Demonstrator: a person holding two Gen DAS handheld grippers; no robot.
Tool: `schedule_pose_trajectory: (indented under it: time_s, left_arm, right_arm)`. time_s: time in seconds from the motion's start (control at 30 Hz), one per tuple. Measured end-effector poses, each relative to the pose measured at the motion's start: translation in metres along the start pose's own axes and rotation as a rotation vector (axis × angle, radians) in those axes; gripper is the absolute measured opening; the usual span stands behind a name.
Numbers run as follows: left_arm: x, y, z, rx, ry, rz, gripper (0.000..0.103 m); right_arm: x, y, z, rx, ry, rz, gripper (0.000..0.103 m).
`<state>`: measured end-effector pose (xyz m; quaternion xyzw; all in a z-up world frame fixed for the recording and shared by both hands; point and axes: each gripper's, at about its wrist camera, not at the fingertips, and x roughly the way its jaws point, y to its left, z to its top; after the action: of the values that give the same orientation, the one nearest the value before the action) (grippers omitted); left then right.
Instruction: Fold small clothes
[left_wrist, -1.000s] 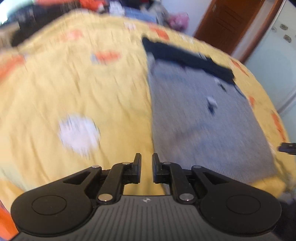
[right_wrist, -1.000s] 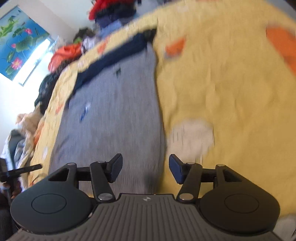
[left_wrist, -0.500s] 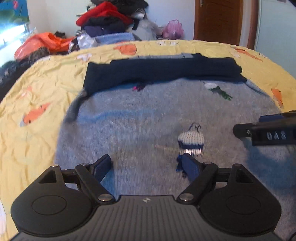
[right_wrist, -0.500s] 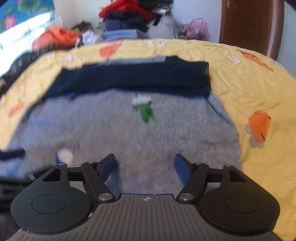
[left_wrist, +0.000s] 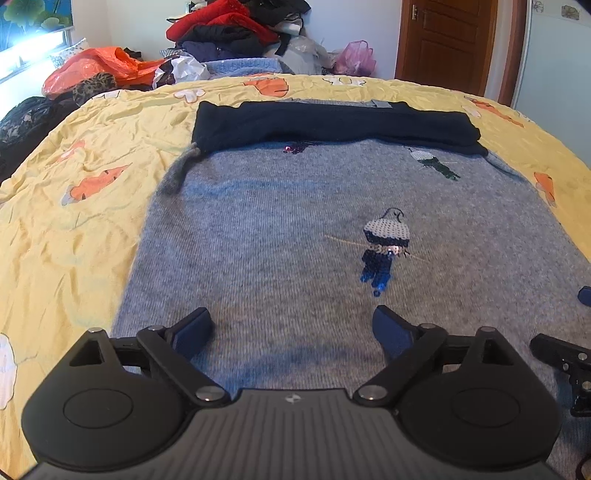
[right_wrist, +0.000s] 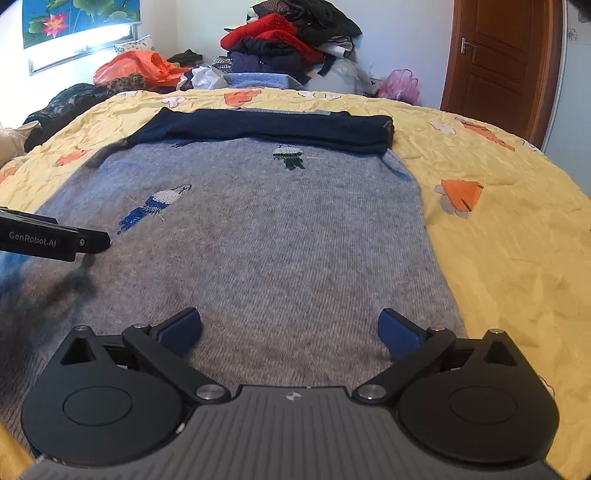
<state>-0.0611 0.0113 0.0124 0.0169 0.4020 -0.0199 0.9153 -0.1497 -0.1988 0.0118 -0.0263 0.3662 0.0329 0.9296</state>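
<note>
**Both grippers spread over the grey sweater's near edge**

You held your left gripper (left_wrist: 291, 326) with its jaws wide apart and empty, low over the near part of the grey sweater (left_wrist: 280, 236). Your right gripper (right_wrist: 290, 330) was just beside it, jaws equally wide and empty, near the sweater's right edge. The sweater lay flat on the yellow bedspread (left_wrist: 74, 206), a small knitted figure (left_wrist: 384, 254) on its front. Farther off, a dark navy band (left_wrist: 332, 125) lay across the sweater's far end. Beyond the bed sat a pile of clothes (right_wrist: 288, 40) and a wooden door (right_wrist: 495, 55).
</note>
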Motion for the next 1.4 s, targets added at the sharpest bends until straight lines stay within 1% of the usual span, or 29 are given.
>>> schedule_pose_trajectory:
  time_s: [0.1,0.17,0.4,0.5,0.57,0.63,0.7,0.8,0.83,0.9,1.0,1.03,1.1,1.17,1.3,1.33,1.4]
  left_arm:
    - [-0.003,0.001,-0.005,-0.001,0.01,0.0,0.102]
    - [-0.007,0.002,-0.01,0.002,0.009,-0.003,0.103]
    - [-0.03,0.014,-0.034,0.016,0.005,-0.027,0.103]
    - [-0.048,0.024,-0.051,0.031,0.014,-0.056,0.103]
    - [-0.064,0.037,-0.064,0.027,0.022,-0.099,0.103]
    - [-0.083,0.055,-0.078,0.003,0.022,-0.15,0.103]
    - [-0.095,0.075,-0.089,-0.042,0.042,-0.178,0.103]
    - [-0.106,0.106,-0.091,-0.166,0.068,-0.225,0.103]
    - [-0.107,0.116,-0.089,-0.216,0.067,-0.244,0.103]
    - [-0.104,0.135,-0.084,-0.326,0.079,-0.293,0.103]
    - [-0.09,0.15,-0.079,-0.472,0.13,-0.405,0.102]
    - [-0.086,0.15,-0.079,-0.499,0.147,-0.444,0.102]
    - [-0.081,0.146,-0.079,-0.521,0.161,-0.494,0.102]
    - [-0.08,0.143,-0.08,-0.534,0.168,-0.529,0.102]
    - [-0.075,0.14,-0.084,-0.571,0.198,-0.603,0.102]
    - [-0.074,0.14,-0.084,-0.578,0.203,-0.614,0.102]
    - [-0.072,0.14,-0.083,-0.584,0.207,-0.621,0.102]
  right_arm:
    - [0.0,0.002,-0.002,0.0,-0.003,-0.005,0.103]
    - [-0.001,0.003,-0.004,0.0,-0.004,-0.007,0.103]
    - [-0.003,0.004,-0.007,-0.003,-0.009,-0.006,0.103]
    - [-0.009,0.003,-0.011,-0.011,0.005,0.0,0.103]
    - [-0.02,0.001,-0.017,-0.021,0.025,0.017,0.103]
    - [-0.037,-0.003,-0.027,-0.047,0.059,0.055,0.103]
    - [-0.056,-0.009,-0.038,-0.069,0.097,0.097,0.103]
    - [-0.083,-0.025,-0.044,-0.06,0.165,0.164,0.1]
    - [-0.091,-0.034,-0.043,-0.027,0.173,0.183,0.098]
    - [-0.103,-0.057,-0.036,0.094,0.172,0.223,0.098]
    - [-0.106,-0.1,-0.033,0.298,0.172,0.25,0.098]
    - [-0.105,-0.114,-0.033,0.36,0.186,0.247,0.098]
    - [-0.099,-0.138,-0.038,0.472,0.224,0.252,0.097]
    - [-0.094,-0.155,-0.046,0.566,0.252,0.287,0.095]
    - [-0.09,-0.173,-0.057,0.671,0.242,0.367,0.096]
    - [-0.089,-0.177,-0.059,0.703,0.244,0.388,0.095]
    - [-0.083,-0.183,-0.063,0.774,0.26,0.462,0.095]
